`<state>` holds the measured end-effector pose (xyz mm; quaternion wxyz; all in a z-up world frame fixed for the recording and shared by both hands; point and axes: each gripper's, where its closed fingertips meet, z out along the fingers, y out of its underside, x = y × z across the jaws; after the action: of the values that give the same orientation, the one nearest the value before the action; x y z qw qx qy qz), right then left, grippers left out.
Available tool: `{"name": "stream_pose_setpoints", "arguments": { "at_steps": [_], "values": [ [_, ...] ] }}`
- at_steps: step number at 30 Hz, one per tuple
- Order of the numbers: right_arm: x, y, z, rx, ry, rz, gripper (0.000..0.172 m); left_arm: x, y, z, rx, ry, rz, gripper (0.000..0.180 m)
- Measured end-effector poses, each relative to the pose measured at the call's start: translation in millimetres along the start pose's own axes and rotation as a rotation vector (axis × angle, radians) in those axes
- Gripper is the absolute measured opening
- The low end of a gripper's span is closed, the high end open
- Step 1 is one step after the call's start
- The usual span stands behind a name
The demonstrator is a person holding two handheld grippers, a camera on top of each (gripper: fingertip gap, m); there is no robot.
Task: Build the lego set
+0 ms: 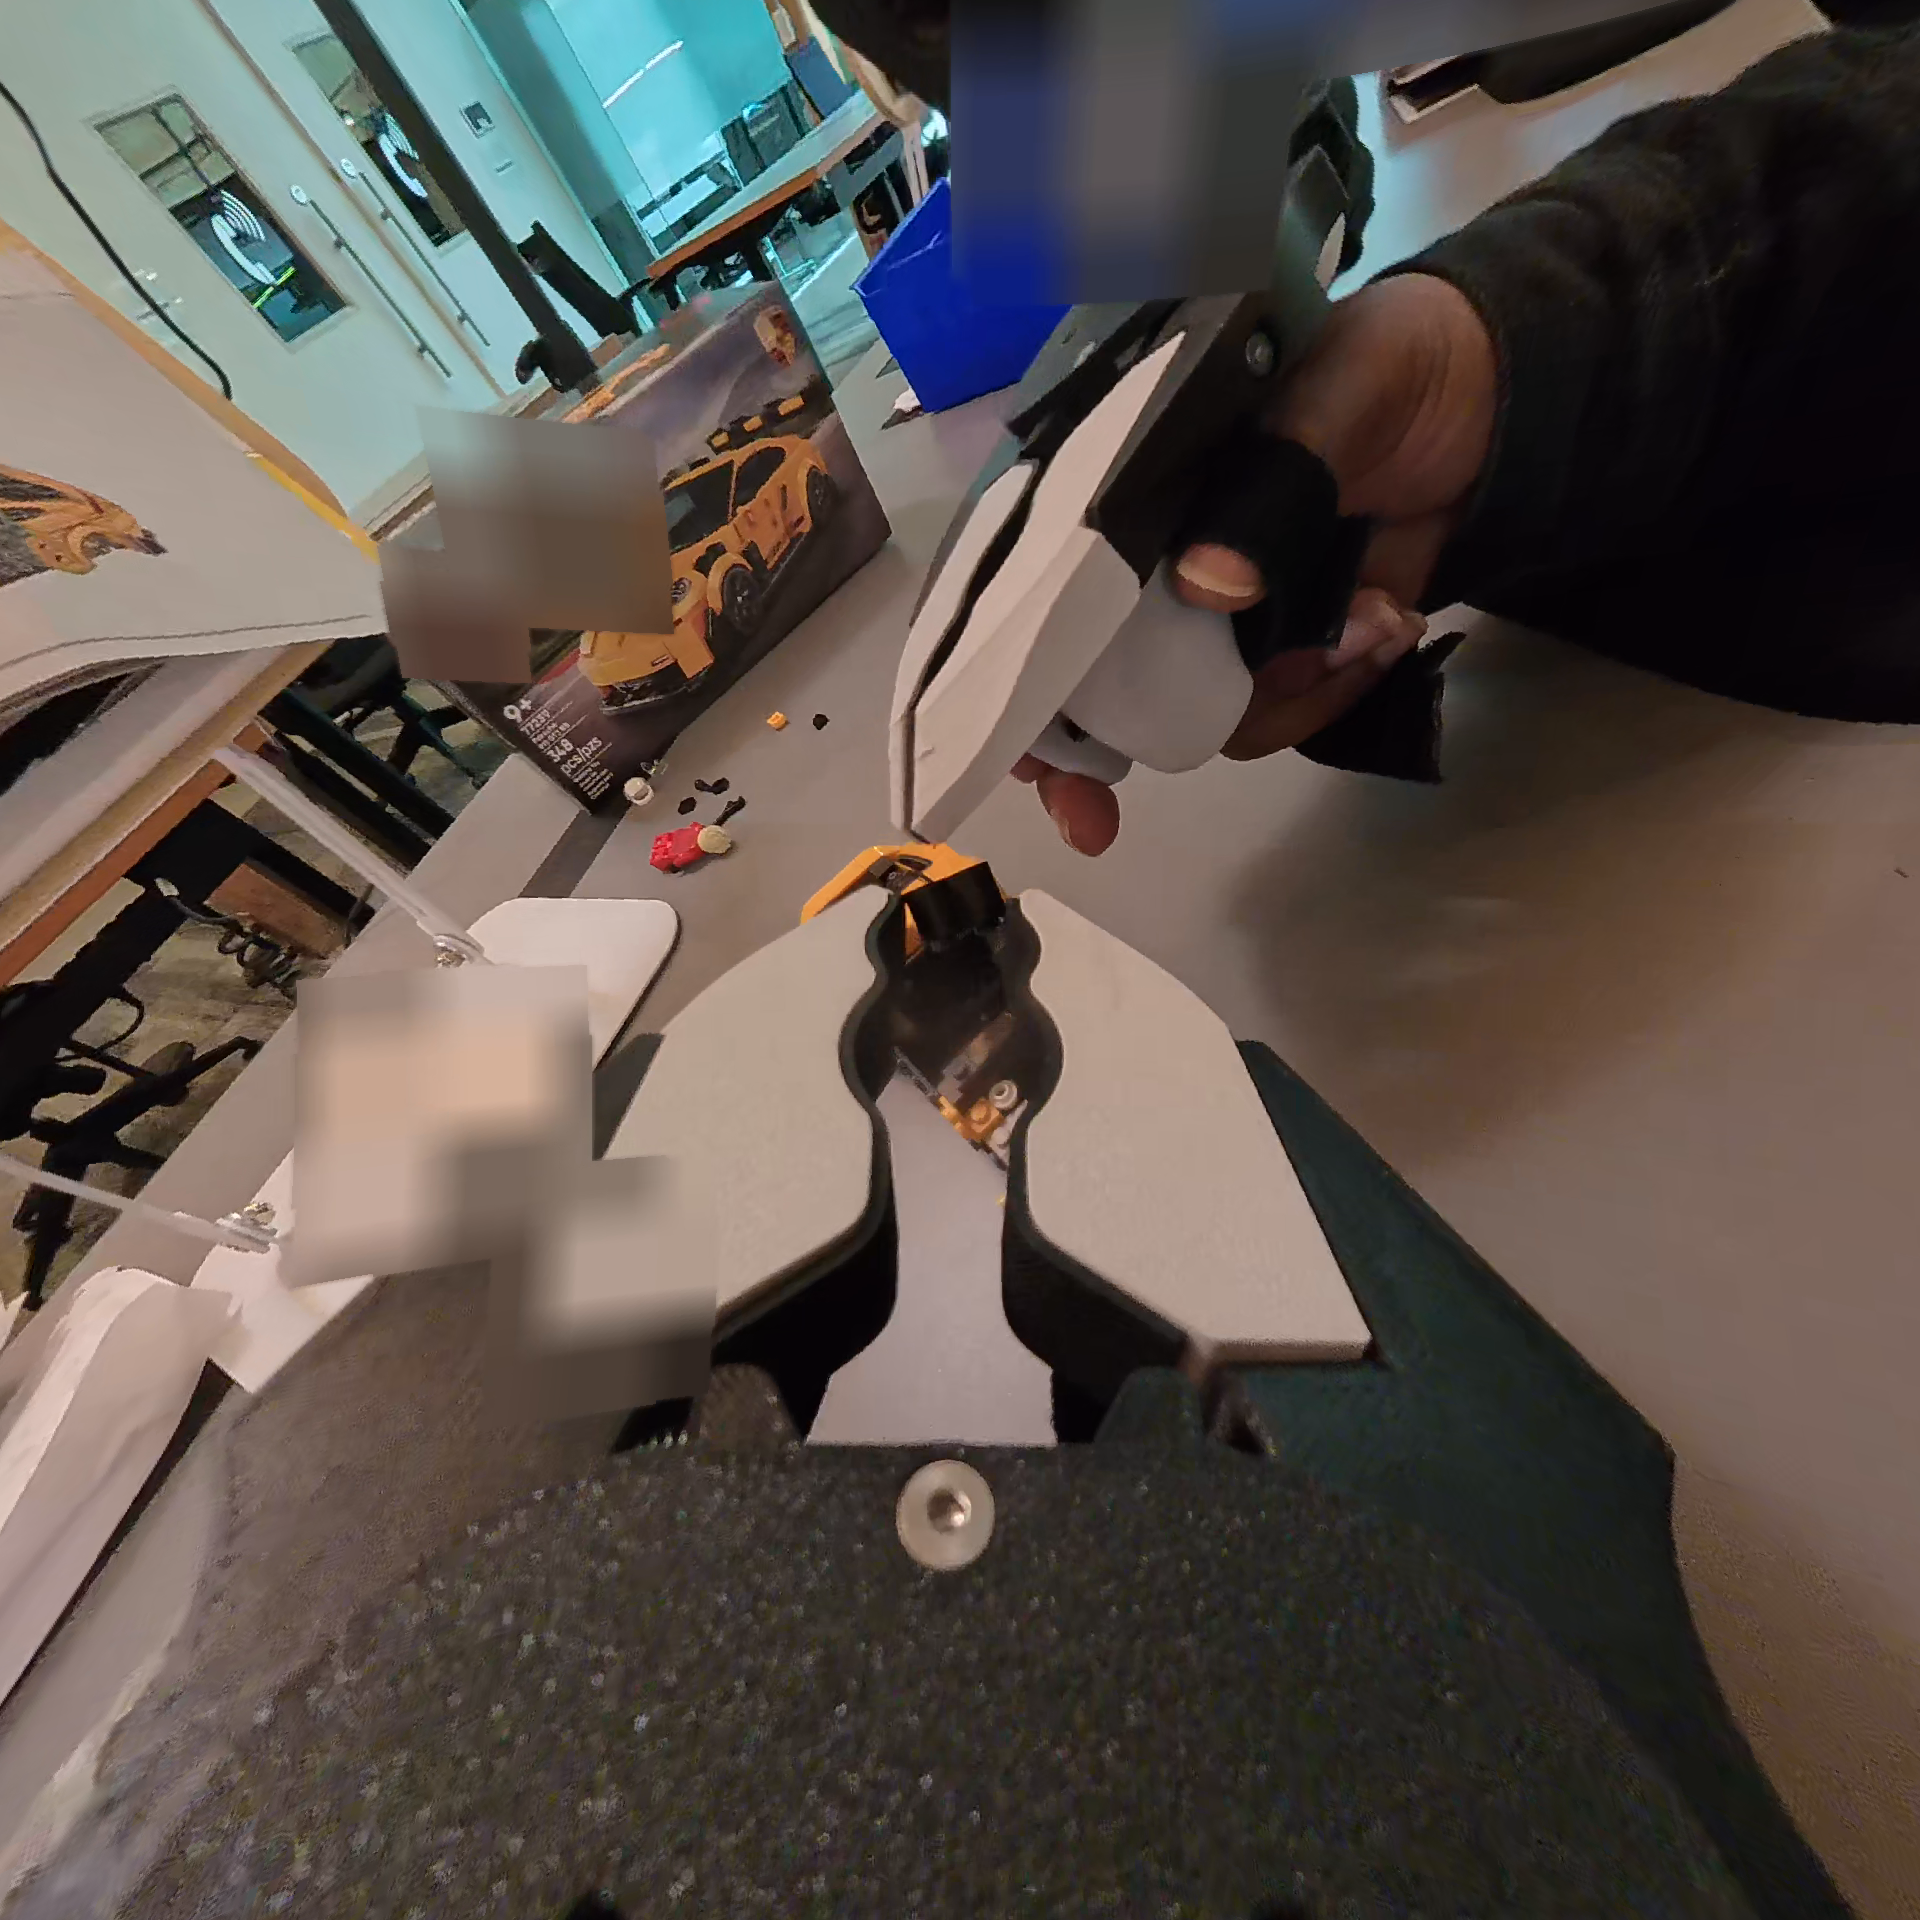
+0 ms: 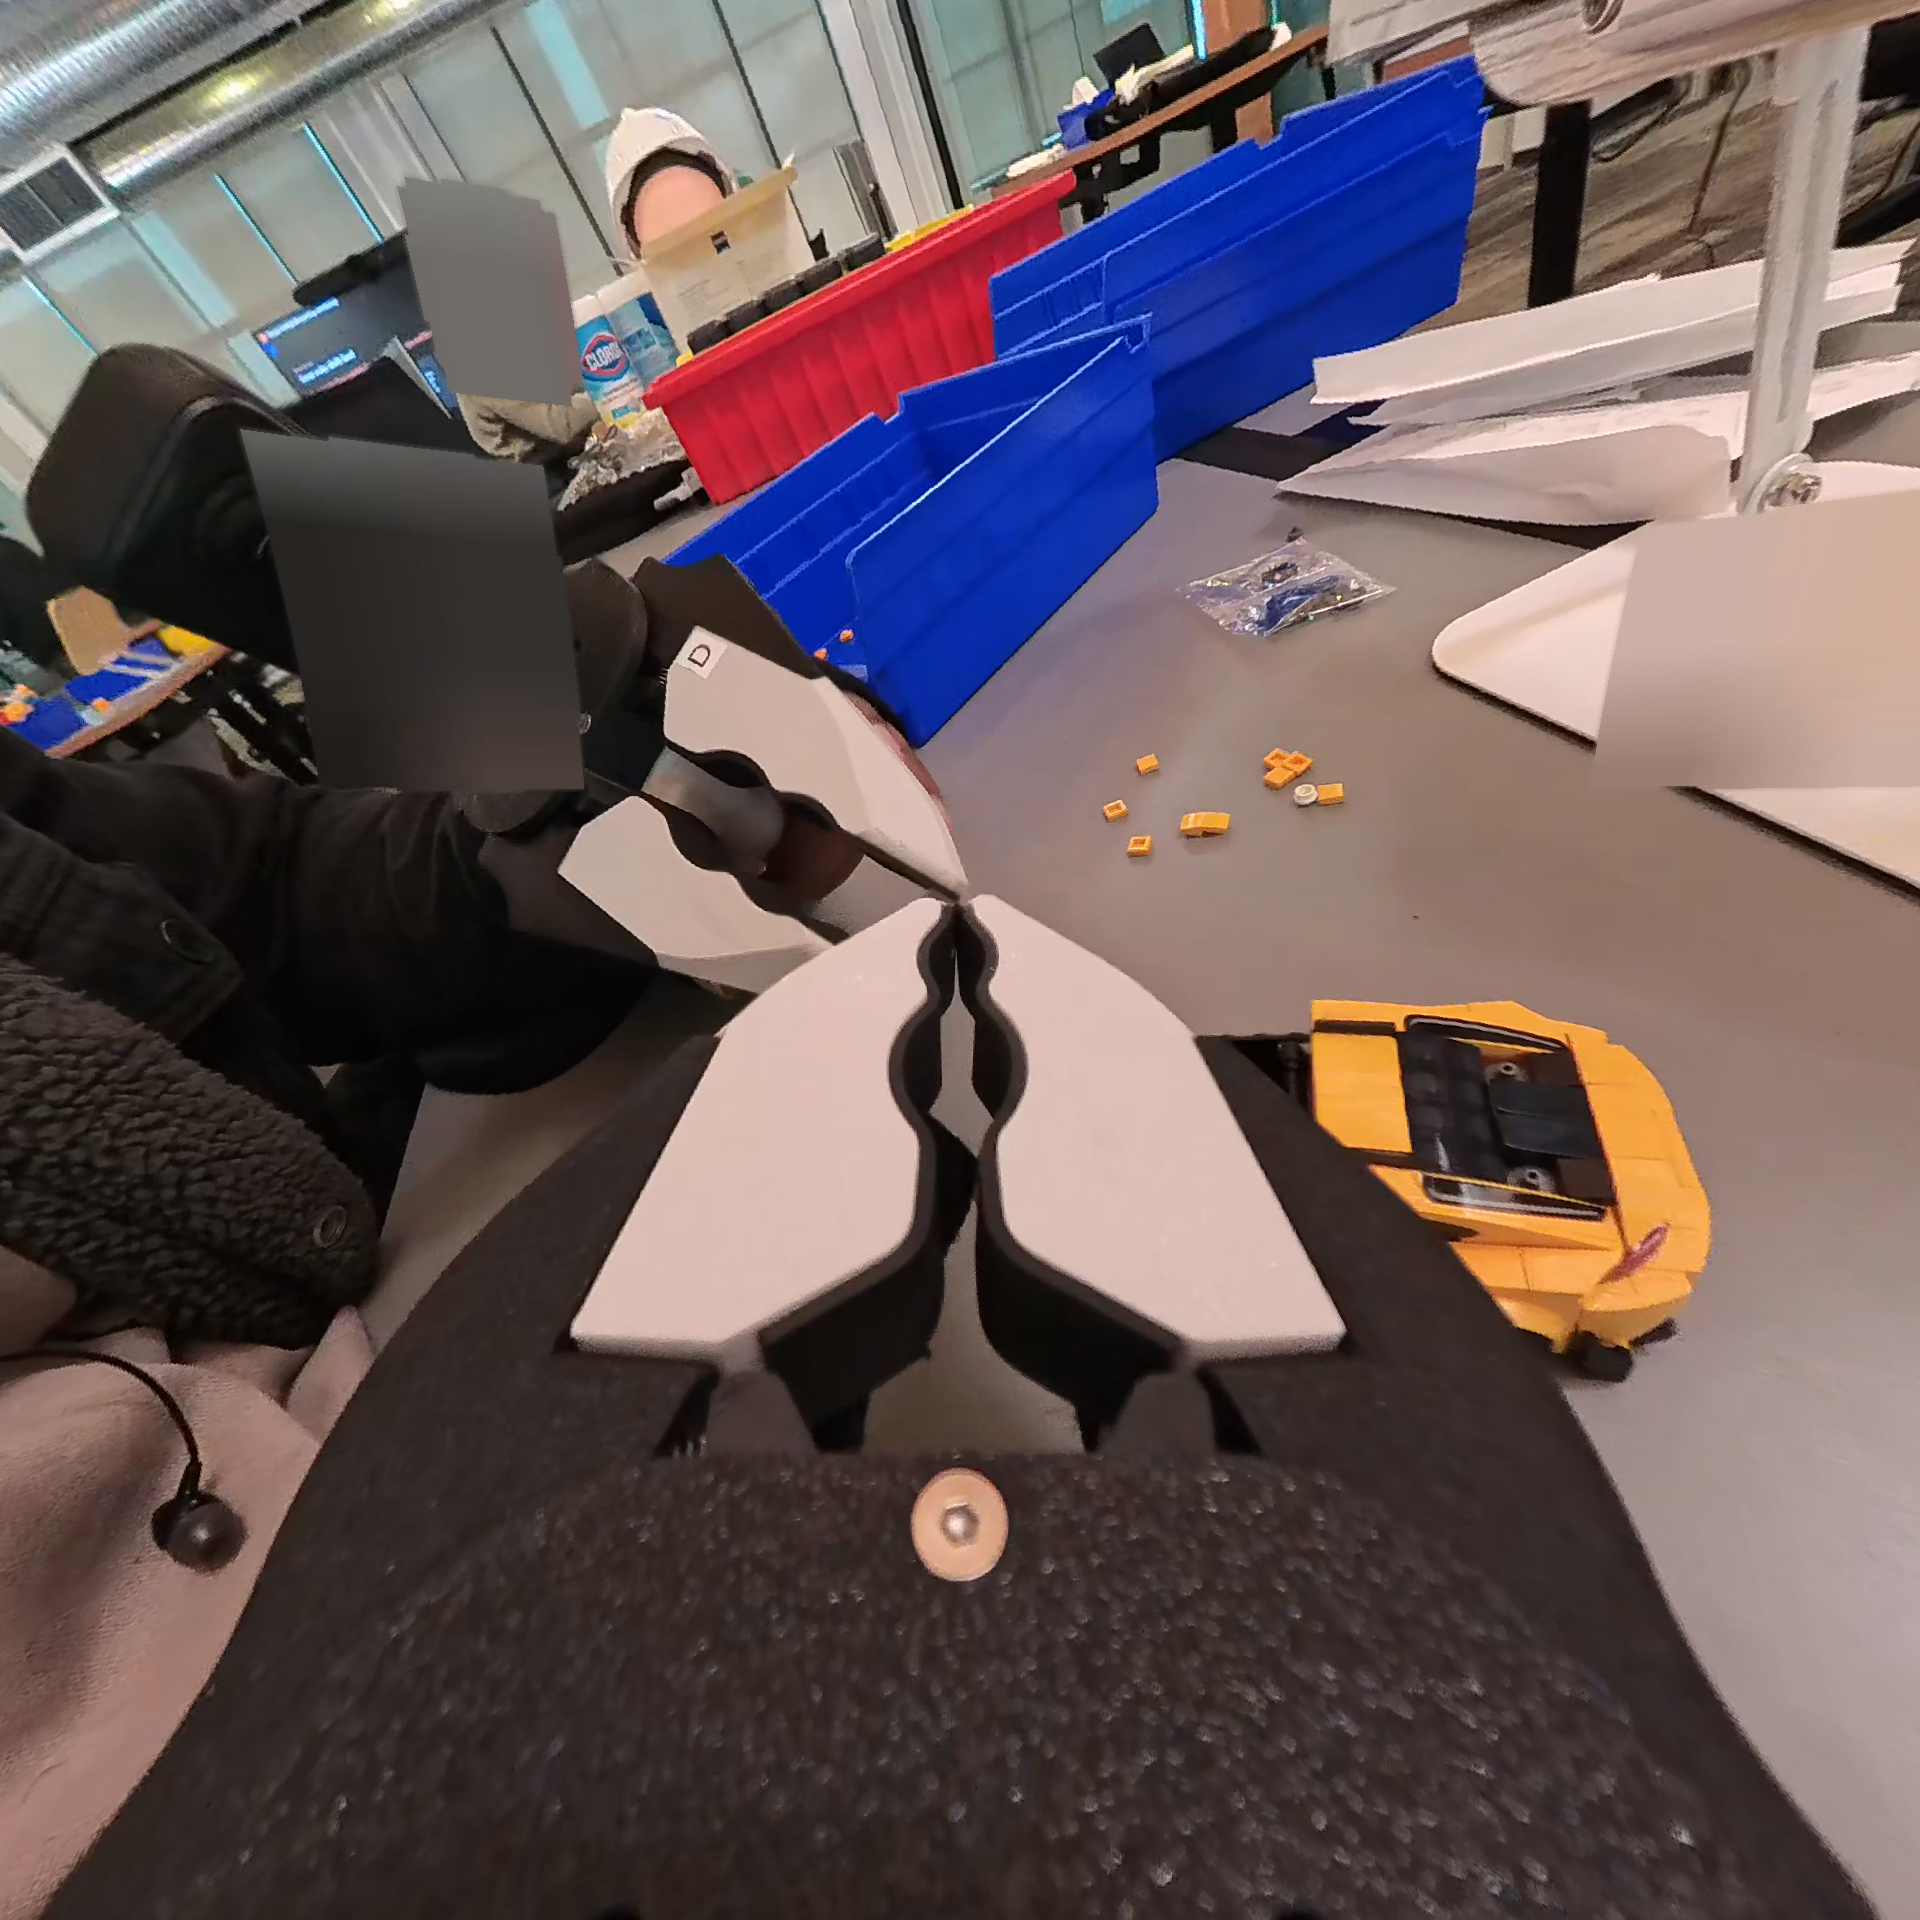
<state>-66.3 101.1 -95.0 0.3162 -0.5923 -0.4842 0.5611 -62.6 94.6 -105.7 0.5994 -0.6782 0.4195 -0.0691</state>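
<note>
Two tools hovering over grey surface (image 1: 1455, 935). Right tool (image 2: 953, 914) closed, tips pointing down just above yellow toy car (image 2: 1475, 1132). Left tool (image 1: 948, 904) standing open; car resting on surface beneath it, long axis running along finger gap.

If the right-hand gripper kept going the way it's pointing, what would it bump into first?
Most likely the left gripper's fingertip, almost touching the right gripper. The yellow-and-black brick model lies just beyond; which comes first is unclear.
</note>
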Motion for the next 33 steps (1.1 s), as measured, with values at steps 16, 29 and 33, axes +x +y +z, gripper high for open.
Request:
{"name": "stream_pose_setpoints", "arguments": {
  "at_steps": [16, 29, 33],
  "values": [
    [-19, -18, -8, 0.087, -0.136, 0.067, 0.016, -9, -30, -18, 0.241, 0.074, -0.194, 0.017],
    [-30, -9, -2, 0.035, -0.181, 0.093, 0.016, -1, -21, -11, 0.139, -0.030, 0.122, 0.017],
    [-21, 0, 2, -0.015, -0.126, 0.096, 0.015, 1, -15, -8, 0.087, -0.055, 0.203, 0.017]
  ]
}}
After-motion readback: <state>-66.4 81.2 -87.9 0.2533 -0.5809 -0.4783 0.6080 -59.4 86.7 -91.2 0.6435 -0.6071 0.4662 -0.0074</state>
